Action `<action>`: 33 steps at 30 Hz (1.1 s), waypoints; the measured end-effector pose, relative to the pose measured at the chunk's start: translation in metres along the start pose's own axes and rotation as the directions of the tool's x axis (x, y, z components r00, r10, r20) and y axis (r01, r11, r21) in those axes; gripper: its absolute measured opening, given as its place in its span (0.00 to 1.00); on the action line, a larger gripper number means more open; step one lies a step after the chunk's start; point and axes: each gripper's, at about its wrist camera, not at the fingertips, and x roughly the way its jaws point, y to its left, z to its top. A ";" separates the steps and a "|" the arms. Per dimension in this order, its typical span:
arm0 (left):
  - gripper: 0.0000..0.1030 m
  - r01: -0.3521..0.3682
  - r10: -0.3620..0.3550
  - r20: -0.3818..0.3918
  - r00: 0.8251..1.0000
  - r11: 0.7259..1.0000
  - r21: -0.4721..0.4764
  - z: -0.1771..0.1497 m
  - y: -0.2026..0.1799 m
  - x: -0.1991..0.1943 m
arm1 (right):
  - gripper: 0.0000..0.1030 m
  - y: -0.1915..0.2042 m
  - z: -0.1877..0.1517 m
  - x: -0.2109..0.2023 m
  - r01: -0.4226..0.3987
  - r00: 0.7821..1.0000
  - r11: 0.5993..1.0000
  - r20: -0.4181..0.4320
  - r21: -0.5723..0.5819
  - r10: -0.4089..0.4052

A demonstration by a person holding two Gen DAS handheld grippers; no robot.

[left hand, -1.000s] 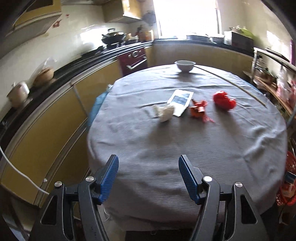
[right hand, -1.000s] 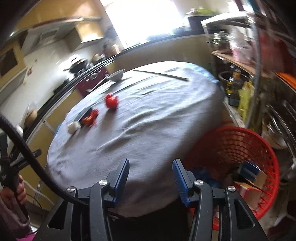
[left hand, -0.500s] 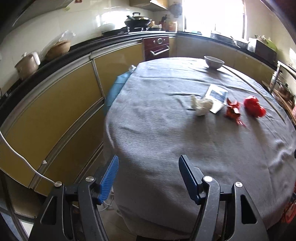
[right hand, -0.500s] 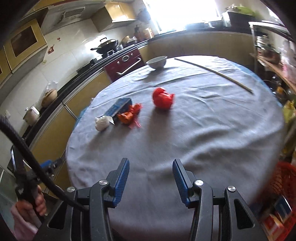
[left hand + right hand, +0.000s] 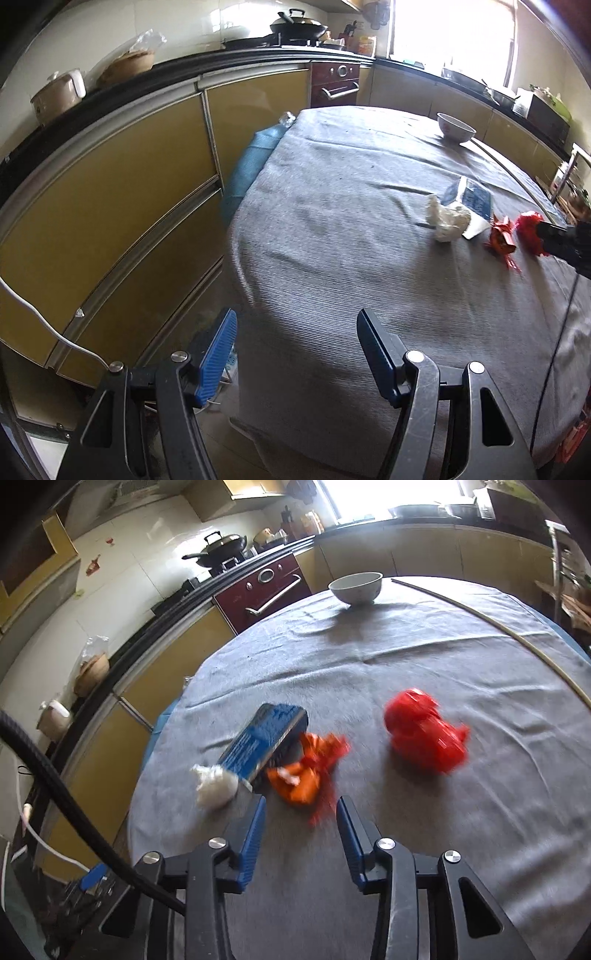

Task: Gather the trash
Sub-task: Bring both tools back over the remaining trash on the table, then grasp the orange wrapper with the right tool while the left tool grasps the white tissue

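Since the earlier frames the right gripper has swung from the red basket to above the table; its jaws have just been closing, nothing between them. The orange wrapper lies just ahead at frame centre, beside the blue box, white wad and red bag. The left gripper stands released over the table's left edge; bare cloth fills the lower frame.

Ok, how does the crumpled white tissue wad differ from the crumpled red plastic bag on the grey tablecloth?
The crumpled white tissue wad is smaller and matte white; the crumpled red plastic bag is bulkier and glossy red. The tissue wad lies against the end of the blue rectangular packet, whereas the red bag sits alone, apart from the other litter. Both are crumpled and rest loose on the grey tablecloth, with neither gripped.
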 end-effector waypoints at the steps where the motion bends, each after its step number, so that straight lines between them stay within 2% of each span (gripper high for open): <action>1: 0.66 0.001 -0.001 -0.003 1.000 1.000 -0.005 0.000 0.002 0.001 | 0.40 0.001 0.005 0.008 0.008 1.000 1.000 -0.009 0.008 -0.008; 10: 0.66 0.017 -0.017 0.015 1.000 1.000 -0.015 0.016 0.006 0.008 | 0.39 -0.002 0.024 0.066 0.072 0.994 0.995 -0.088 0.068 -0.065; 12: 0.66 0.043 -0.043 0.026 0.999 0.999 -0.009 0.024 0.002 0.008 | 0.39 -0.003 0.023 0.073 0.076 0.992 0.994 -0.102 0.074 -0.068; 16: 0.68 0.117 -0.118 0.043 0.992 0.993 0.021 0.042 -0.013 0.010 | 0.31 0.004 0.018 0.074 0.062 0.994 0.998 -0.089 0.019 -0.060; 19: 0.70 0.187 -0.190 0.049 0.981 0.981 0.055 0.058 -0.031 0.018 | 0.29 0.008 0.010 0.067 0.062 0.995 0.998 -0.083 -0.028 -0.064; 22: 0.72 0.275 -0.280 0.043 0.959 0.956 0.104 0.070 -0.052 0.031 | 0.27 -0.001 0.001 0.060 0.044 0.994 0.999 -0.097 -0.010 -0.045; 26: 0.72 0.369 -0.373 -0.001 0.928 0.918 0.147 0.081 -0.078 0.053 | 0.26 -0.012 -0.007 0.049 0.026 0.996 1.000 -0.090 0.013 -0.024; 29: 0.72 0.413 -0.417 -0.023 0.909 0.891 0.188 0.084 -0.094 0.063 | 0.26 -0.016 -0.008 0.040 -0.023 0.997 0.999 -0.079 0.037 0.026; 33: 0.72 0.422 -0.421 -0.053 0.905 0.882 0.210 0.086 -0.105 0.078 | 0.28 -0.019 -0.002 0.031 -0.091 0.993 0.993 -0.073 0.081 0.097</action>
